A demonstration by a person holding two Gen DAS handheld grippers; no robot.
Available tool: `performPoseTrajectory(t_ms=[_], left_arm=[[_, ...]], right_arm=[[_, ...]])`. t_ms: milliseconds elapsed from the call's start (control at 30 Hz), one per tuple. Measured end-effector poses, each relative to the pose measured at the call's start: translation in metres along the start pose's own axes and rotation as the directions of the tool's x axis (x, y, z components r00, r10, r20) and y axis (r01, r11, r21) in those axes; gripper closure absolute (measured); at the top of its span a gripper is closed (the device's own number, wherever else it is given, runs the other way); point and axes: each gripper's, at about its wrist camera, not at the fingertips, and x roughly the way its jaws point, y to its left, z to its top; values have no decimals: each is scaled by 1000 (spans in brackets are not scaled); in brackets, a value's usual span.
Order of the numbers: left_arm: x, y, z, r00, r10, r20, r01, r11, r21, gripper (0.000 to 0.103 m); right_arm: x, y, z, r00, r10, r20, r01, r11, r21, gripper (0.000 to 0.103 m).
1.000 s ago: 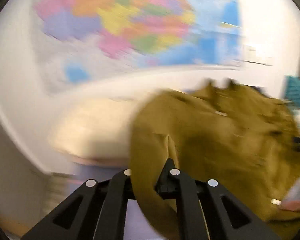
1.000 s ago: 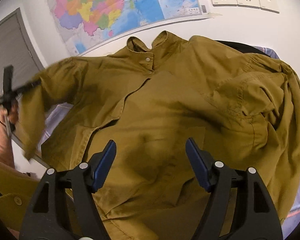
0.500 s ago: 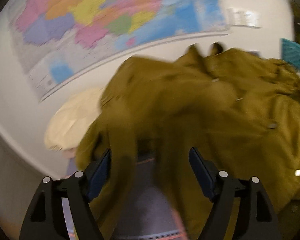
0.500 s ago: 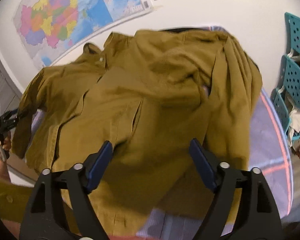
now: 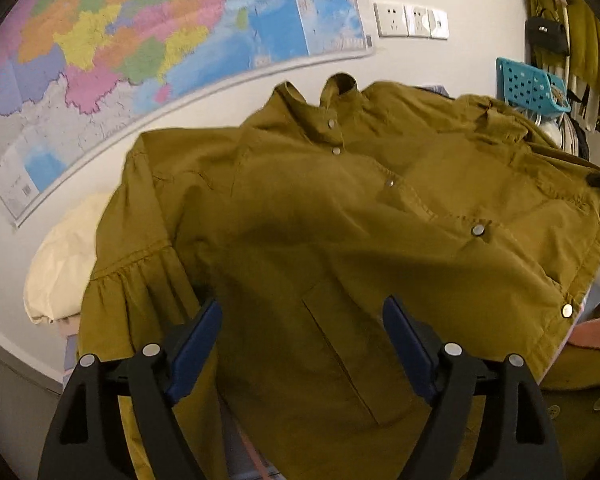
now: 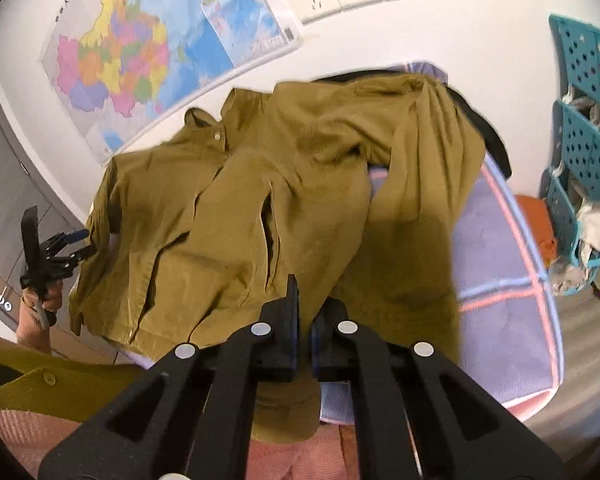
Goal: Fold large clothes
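The olive jacket [image 5: 340, 216] is lying front-up across the purple plaid bed cover [image 6: 500, 264], and the left wrist view is showing its snap buttons [image 5: 477, 230] running toward 4 o'clock, with the left hand-held gripper [image 5: 302, 344] hovering over the cloth, its blue pads [image 5: 196, 344] spread wide and holding nothing. Only the right wrist view is showing the right hand-held gripper [image 6: 304, 316] pressed together and pinching the jacket's lower edge, a sleeve [image 6: 424, 184] draping toward 1 o'clock, and the left tool at 9 o'clock. The wall map [image 5: 140, 40] is hanging at 11 o'clock, and teal baskets [image 6: 584, 104] are standing at 3 o'clock.
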Motion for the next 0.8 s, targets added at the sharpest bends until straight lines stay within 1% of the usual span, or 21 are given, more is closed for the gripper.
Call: performPoseTrajectory(t_ms=[33, 67, 100, 133, 167, 233, 267, 300, 333, 400, 433, 500, 533, 600, 633, 667, 700, 733, 800], left_arm=[[4, -2, 0, 1000, -17, -11, 17, 1000, 4, 23], [9, -6, 1, 999, -30, -21, 30, 999, 14, 23], [11, -9, 1, 999, -35, -26, 35, 999, 24, 23], [14, -14, 1, 999, -36, -31, 37, 999, 40, 23], [17, -16, 2, 999, -41, -35, 43, 998, 47, 23], [22, -22, 5, 997, -64, -38, 66, 997, 43, 22], [24, -22, 7, 997, -72, -37, 73, 996, 41, 22], [27, -25, 12, 996, -81, -33, 82, 996, 38, 22], [30, -27, 16, 995, -91, -29, 92, 995, 34, 21], [35, -33, 25, 993, -113, -19, 113, 993, 27, 21], [38, -36, 30, 992, -124, -14, 124, 992, 24, 21], [42, -41, 38, 990, -142, -9, 142, 990, 23, 21], [43, -44, 41, 989, -151, -6, 151, 988, 25, 20], [46, -50, 48, 986, -167, -1, 167, 985, 34, 19], [47, -52, 51, 985, -173, 1, 173, 984, 41, 19], [48, -54, 54, 984, -177, 3, 177, 983, 49, 19], [49, -56, 57, 984, -179, 4, 178, 982, 59, 18], [50, -57, 59, 983, -181, 4, 180, 981, 66, 18], [52, -57, 66, 982, -187, 8, 185, 979, 81, 18]], right_arm=[[11, 0, -3, 997, -51, -58, 50, 999, -14, 90], [21, -1, -5, 990, -90, -112, 87, 996, -35, 79], [22, -1, -6, 988, -100, -116, 96, 995, -39, 73], [15, -3, -4, 992, -95, -88, 93, 995, -24, 53], [1, -7, 0, 996, -82, -28, 82, 997, -6, 37], [-22, -15, 9, 994, -64, 89, 63, 998, 20, 35], [-32, -24, 17, 987, -73, 144, 66, 997, 51, 34], [-33, -32, 23, 983, -95, 158, 84, 994, 74, 32], [-27, -39, 32, 980, -122, 155, 108, 989, 97, 30], [-7, -54, 44, 983, -149, 109, 137, 984, 110, 26], [5, -62, 50, 980, -180, 89, 170, 979, 115, 24], [28, -75, 57, 983, -178, 47, 171, 977, 126, 24], [38, -82, 61, 985, -172, 27, 167, 976, 137, 31], [48, -88, 64, 992, -126, -2, 124, 980, 155, 52], [49, -89, 69, 994, -105, -16, 106, 983, 148, 74], [44, -88, 78, 995, -102, -22, 104, 987, 120, 87], [35, -86, 84, 994, -112, -16, 113, 989, 99, 88], [19, -82, 94, 993, -122, 8, 121, 989, 83, 90], [-19, -72, 117, 990, -118, 74, 114, 992, 62, 91]])
